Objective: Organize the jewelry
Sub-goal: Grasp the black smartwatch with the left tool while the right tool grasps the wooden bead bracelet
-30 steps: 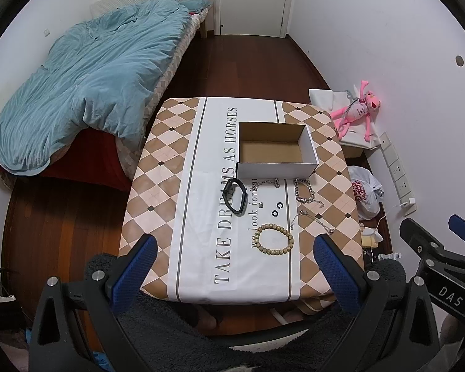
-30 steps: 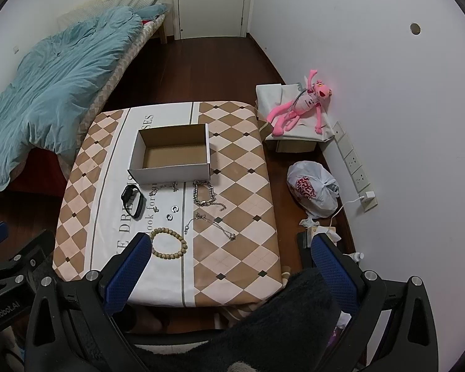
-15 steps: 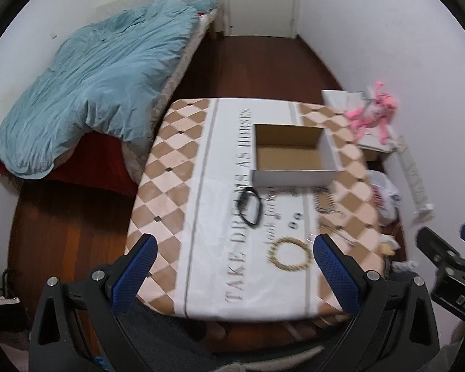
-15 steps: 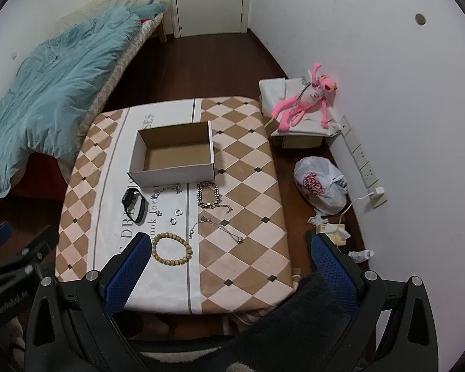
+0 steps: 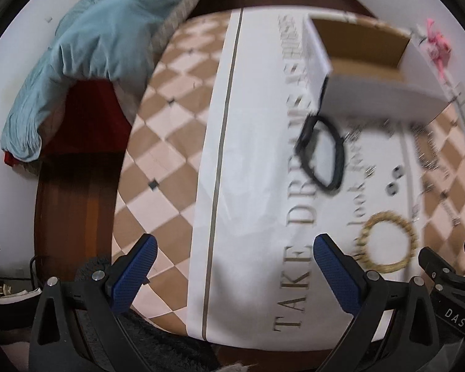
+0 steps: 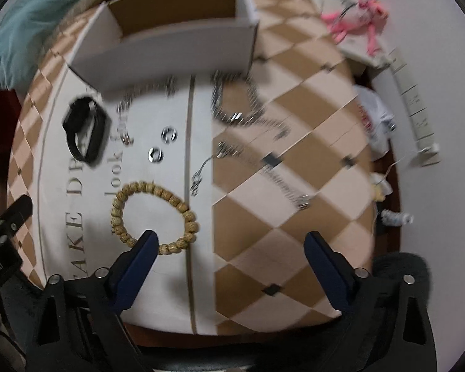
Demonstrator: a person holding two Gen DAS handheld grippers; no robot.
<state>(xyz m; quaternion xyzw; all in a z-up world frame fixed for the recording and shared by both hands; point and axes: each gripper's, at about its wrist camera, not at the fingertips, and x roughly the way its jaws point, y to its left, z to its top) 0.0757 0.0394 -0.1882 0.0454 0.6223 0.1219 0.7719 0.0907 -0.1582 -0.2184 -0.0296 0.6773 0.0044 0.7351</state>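
Note:
An open white cardboard box [image 5: 369, 77] [image 6: 176, 46] stands on the checked tablecloth. In front of it lie a black wristband [image 5: 322, 152] [image 6: 85, 130], a wooden bead bracelet [image 5: 387, 240] [image 6: 153, 217], two small rings [image 6: 161, 145] [image 5: 393, 183], a silver chain bracelet [image 6: 235, 102] and a thin chain [image 6: 263, 170]. My left gripper [image 5: 232, 266] is open and empty over the table's near left part. My right gripper [image 6: 229, 260] is open and empty, its left finger [image 6: 136, 263] over the bead bracelet's near edge.
A bed with a blue duvet [image 5: 102, 40] stands left of the table [image 5: 176, 142]. A pink plush toy [image 6: 359, 18], a white bag [image 6: 375, 117] and a power strip [image 6: 415, 108] lie by the right wall. The other gripper's body shows at the edge of each view.
Both grippers have dropped down and moved in toward the table, so the jewelry looks much larger. The views are motion-blurred. Both stay open; nothing on the table has moved.

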